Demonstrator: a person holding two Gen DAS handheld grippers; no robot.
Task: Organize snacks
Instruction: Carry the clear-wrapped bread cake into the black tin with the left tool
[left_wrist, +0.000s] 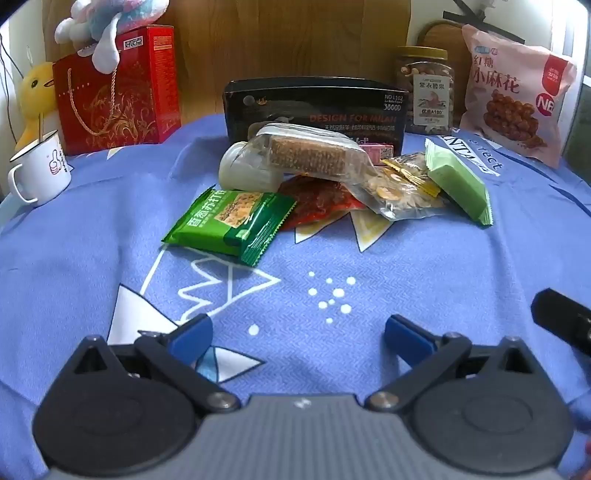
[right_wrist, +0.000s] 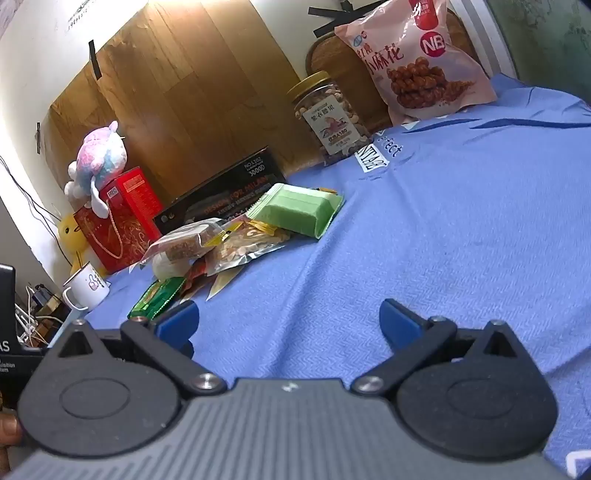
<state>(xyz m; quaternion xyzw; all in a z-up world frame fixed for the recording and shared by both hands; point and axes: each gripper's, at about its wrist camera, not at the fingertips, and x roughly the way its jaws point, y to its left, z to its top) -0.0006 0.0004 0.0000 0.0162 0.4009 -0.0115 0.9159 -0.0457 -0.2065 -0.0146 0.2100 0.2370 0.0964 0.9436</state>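
Note:
A pile of small snack packets lies mid-table in front of a black open box (left_wrist: 314, 107): a dark green cracker packet (left_wrist: 229, 221), a red packet (left_wrist: 317, 201), a clear wrapped brown bar (left_wrist: 306, 155), a white round packet (left_wrist: 243, 170), a clear bag of nuts (left_wrist: 402, 188) and a pale green packet (left_wrist: 458, 181). My left gripper (left_wrist: 299, 332) is open and empty, low over the cloth, short of the pile. My right gripper (right_wrist: 290, 325) is open and empty, to the right of the pile; the pale green packet (right_wrist: 299, 210) and the black box (right_wrist: 221, 192) lie ahead on its left.
A blue patterned cloth (left_wrist: 369, 258) covers the table. At the back stand a red gift bag (left_wrist: 114, 96) with a plush toy, a white mug (left_wrist: 37, 170), a nut jar (left_wrist: 424, 92) and a large pink snack bag (left_wrist: 513, 96). A wooden board leans behind.

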